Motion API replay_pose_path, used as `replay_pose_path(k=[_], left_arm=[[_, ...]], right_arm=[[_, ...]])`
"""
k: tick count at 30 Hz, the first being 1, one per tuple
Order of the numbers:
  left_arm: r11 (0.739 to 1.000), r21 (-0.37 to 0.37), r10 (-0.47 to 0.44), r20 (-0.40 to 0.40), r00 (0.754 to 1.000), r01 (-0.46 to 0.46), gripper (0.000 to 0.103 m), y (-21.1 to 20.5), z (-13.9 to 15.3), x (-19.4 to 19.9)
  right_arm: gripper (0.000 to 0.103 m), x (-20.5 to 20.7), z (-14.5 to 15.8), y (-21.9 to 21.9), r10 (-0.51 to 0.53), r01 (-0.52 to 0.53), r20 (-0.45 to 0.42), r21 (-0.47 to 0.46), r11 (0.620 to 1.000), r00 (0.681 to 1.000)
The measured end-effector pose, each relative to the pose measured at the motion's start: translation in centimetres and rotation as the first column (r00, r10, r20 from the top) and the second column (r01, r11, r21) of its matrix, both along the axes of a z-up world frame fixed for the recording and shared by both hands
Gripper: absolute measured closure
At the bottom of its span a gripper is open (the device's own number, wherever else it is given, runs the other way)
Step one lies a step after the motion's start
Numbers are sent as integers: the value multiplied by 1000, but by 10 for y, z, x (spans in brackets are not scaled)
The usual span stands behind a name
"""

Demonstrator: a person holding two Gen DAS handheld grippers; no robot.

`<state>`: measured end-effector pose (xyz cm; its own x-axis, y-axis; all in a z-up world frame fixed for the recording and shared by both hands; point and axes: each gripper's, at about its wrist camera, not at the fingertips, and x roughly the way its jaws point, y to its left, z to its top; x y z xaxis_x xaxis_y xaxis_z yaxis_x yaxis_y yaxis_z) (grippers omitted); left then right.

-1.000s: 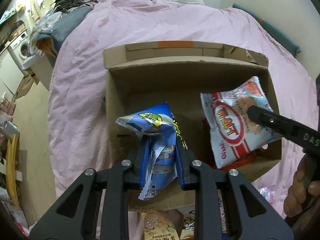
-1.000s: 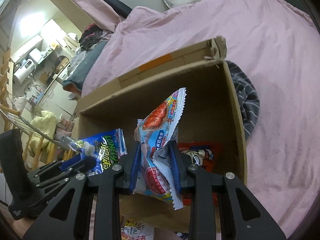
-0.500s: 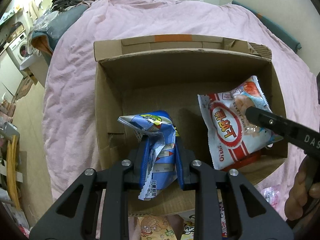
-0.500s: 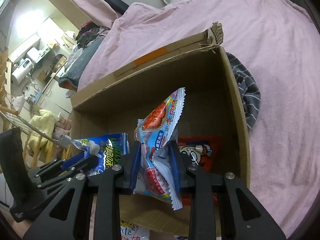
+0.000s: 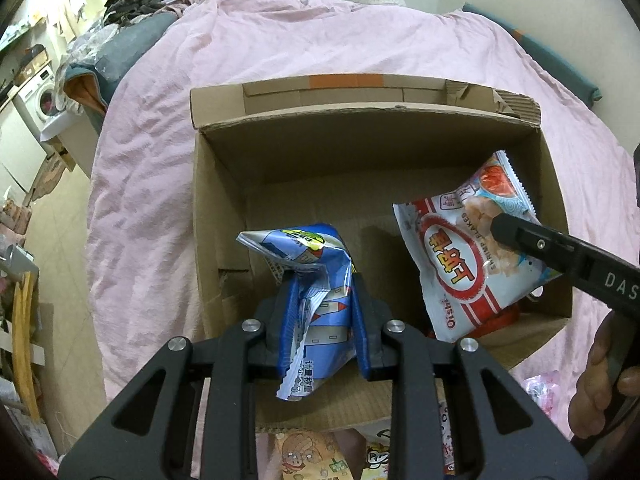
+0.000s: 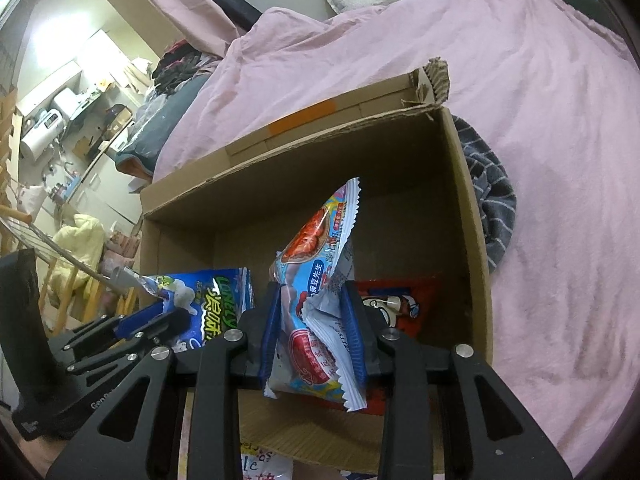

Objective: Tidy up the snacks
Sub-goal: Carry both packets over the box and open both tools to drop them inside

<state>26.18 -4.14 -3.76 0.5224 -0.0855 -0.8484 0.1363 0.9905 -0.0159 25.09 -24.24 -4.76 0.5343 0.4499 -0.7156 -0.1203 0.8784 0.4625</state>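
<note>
Two held snack bags (image 5: pixel 316 300) (image 6: pixel 316 320), one cardboard box (image 5: pixel 360 136)

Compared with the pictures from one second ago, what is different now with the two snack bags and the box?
Little. Both grippers' jaws have just opened slightly, yet the left gripper still pinches the blue bag and the right gripper the shrimp flakes bag. Both bags hang over the cardboard box as before; the red packet stays on its floor.
</note>
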Motion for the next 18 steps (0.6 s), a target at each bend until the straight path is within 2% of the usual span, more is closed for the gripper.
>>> replay_pose_path(k=[3,5,9,11,12,13,14,16,18], left_arm=[[1000,-2,8,5,1000,-8,72,3,2,0],[1000,-6,10,24,1000,-10,58,4,5,-2],[1000,-2,12,68,998,-12,47,3,13,-6],[1000,-1,18,87,996,-18,34,4,16,-7],[1000,-3,23,99,995,-22,31,5,18,-8],[1000,-5,26,107,994,-26,26,5,20,-8],[1000,-7,28,112,993,-27,23,5,21,-9],[1000,-12,28,111,993,-27,23,6,22,-9],[999,-17,30,109,994,-28,23,7,22,-10]], right_arm=[[69,1,1,1,3,-3,14,-28,1000,1000],[69,1,3,2,6,-5,20,-36,999,1000],[69,-1,9,2,9,-6,51,-69,998,999],[69,-2,12,2,7,-2,68,-77,997,998],[69,-3,14,1,3,3,76,-79,997,997],[64,-4,16,0,0,6,84,-80,997,996],[46,-5,18,-2,-3,10,94,-78,997,996],[24,-8,23,-4,-22,32,121,-86,996,992],[22,-11,28,-5,-34,49,151,-95,994,988]])
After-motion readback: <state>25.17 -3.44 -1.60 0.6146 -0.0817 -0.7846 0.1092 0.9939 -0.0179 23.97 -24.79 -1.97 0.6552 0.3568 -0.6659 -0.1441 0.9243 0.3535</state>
